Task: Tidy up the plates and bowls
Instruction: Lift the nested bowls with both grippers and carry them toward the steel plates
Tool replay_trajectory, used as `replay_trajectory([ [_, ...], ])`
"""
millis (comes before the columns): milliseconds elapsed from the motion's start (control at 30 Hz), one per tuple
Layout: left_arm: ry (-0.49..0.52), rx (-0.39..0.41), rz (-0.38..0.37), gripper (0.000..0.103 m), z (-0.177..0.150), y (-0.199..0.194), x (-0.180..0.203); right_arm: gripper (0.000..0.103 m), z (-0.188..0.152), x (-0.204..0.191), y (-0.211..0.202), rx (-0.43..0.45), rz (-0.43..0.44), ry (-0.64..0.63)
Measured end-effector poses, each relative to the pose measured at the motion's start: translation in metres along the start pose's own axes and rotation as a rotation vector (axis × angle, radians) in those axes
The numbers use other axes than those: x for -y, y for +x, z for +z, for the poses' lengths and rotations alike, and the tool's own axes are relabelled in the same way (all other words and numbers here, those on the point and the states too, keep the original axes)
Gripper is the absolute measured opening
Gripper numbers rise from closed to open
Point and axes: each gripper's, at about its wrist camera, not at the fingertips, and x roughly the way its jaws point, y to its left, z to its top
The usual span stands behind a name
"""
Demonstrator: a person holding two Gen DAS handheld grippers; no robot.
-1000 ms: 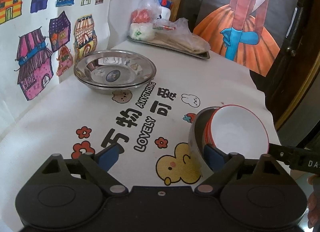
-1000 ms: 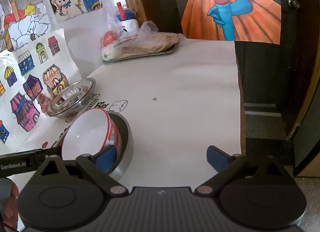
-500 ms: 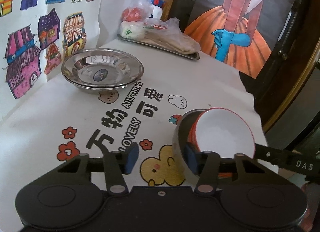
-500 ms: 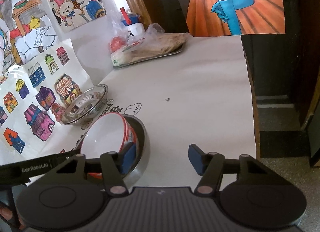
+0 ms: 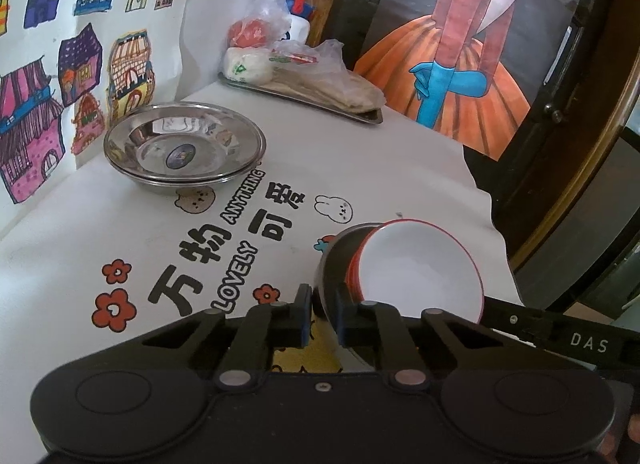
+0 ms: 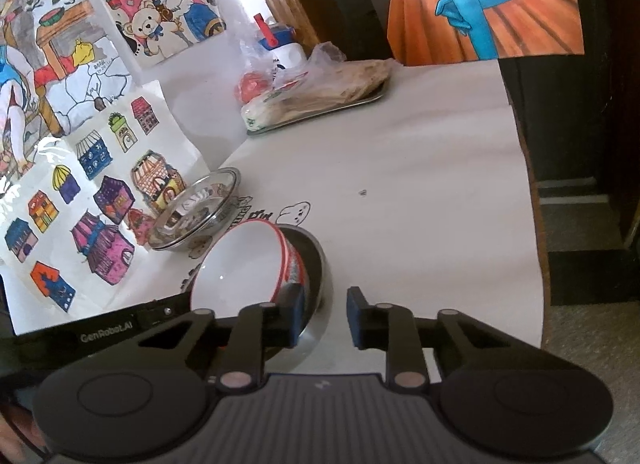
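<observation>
**Both grippers at the steel bowl**

Your left gripper (image 5: 322,318) has just been closing and pinches the steel bowl (image 5: 334,264) rim. Your right gripper (image 6: 323,316), also closing, straddles the opposite rim (image 6: 320,264); contact unclear. The tilted white bowl (image 5: 416,270) sits inside. The tablecloth (image 5: 120,223) reads "LOVELY ANYTHING".

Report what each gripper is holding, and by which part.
Left gripper is clamped on the steel bowl by its rim. Right gripper has just been closing astride the opposite rim, but its outer pad shows a gap: no hold yet.
</observation>
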Motion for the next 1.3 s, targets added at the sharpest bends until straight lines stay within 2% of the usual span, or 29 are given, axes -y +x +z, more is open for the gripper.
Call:
replay_trajectory([
  [200, -0.002, 0.002, -0.008, 0.011, 0.000, 0.000, -0.001, 0.027, 0.001, 0.006, 0.001, -0.008, 0.025, 0.048],
  [267, -0.004, 0.002, -0.006, 0.011, 0.000, 0.000, -0.001, 0.016, 0.000, 0.007, 0.001, -0.004, 0.040, 0.058],
  [400, -0.008, 0.004, -0.009, 0.011, 0.000, 0.000, -0.001, 0.014, -0.001, -0.002, 0.001, 0.008, 0.007, 0.022],
  [1000, -0.034, 0.014, -0.009, 0.012, -0.010, -0.010, -0.005, 0.015, -0.009, -0.017, -0.006, -0.001, -0.048, -0.014],
  [1167, -0.015, 0.024, 0.017, 0.011, -0.011, -0.011, 0.001, 0.012, -0.009, -0.019, -0.006, 0.006, -0.058, -0.027],
  [1300, -0.049, 0.015, 0.014, 0.010, -0.010, -0.013, -0.002, 0.012, -0.010, -0.020, -0.007, 0.004, -0.060, -0.022],
])
